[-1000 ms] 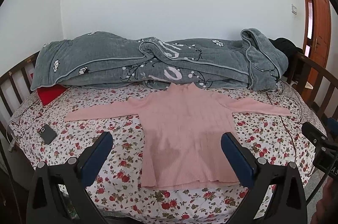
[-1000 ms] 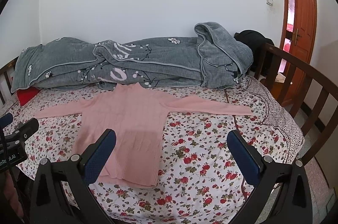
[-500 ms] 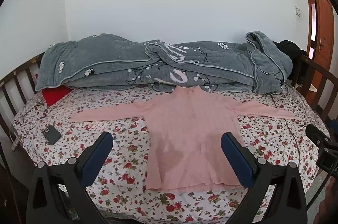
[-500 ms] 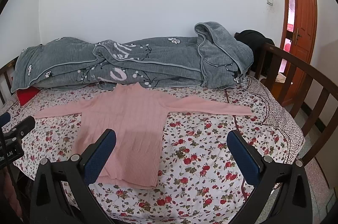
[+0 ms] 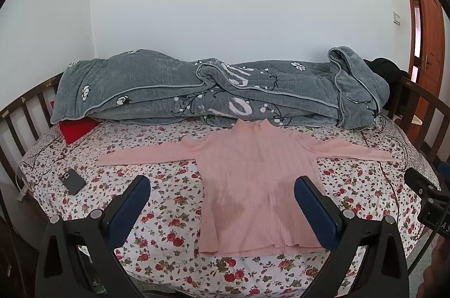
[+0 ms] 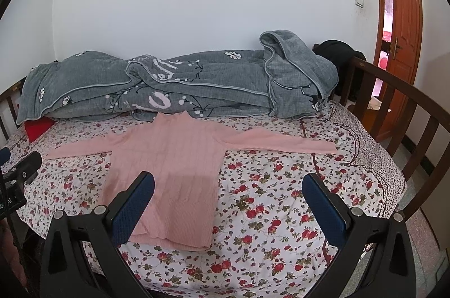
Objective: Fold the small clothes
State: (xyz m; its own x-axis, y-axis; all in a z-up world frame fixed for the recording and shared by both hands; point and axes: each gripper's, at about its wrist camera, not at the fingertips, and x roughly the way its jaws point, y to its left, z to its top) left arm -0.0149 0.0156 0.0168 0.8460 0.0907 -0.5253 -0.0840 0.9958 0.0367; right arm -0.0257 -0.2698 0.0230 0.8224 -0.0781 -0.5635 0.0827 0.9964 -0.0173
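Observation:
A pink ribbed sweater (image 5: 253,171) lies flat on the floral bedsheet, collar toward the wall and both sleeves spread out sideways; it also shows in the right wrist view (image 6: 174,165). My left gripper (image 5: 222,199) is open and empty, hovering before the bed's near edge, its view centred on the sweater's left side and hem. My right gripper (image 6: 227,199) is open and empty, held over the near edge to the right of the sweater's body. Neither gripper touches the cloth.
A rolled grey quilt (image 5: 213,92) lies along the wall behind the sweater. A dark phone (image 5: 72,181) lies on the sheet at the left. A red cushion (image 5: 77,129) sits under the quilt's left end. Wooden bed rails (image 6: 399,106) stand at the right, with an orange door (image 6: 402,25) beyond.
The left view has shifted left and tilted up a little, so the sweater sits further right and lower in it. The right view is nearly unchanged. Both grippers stay open.

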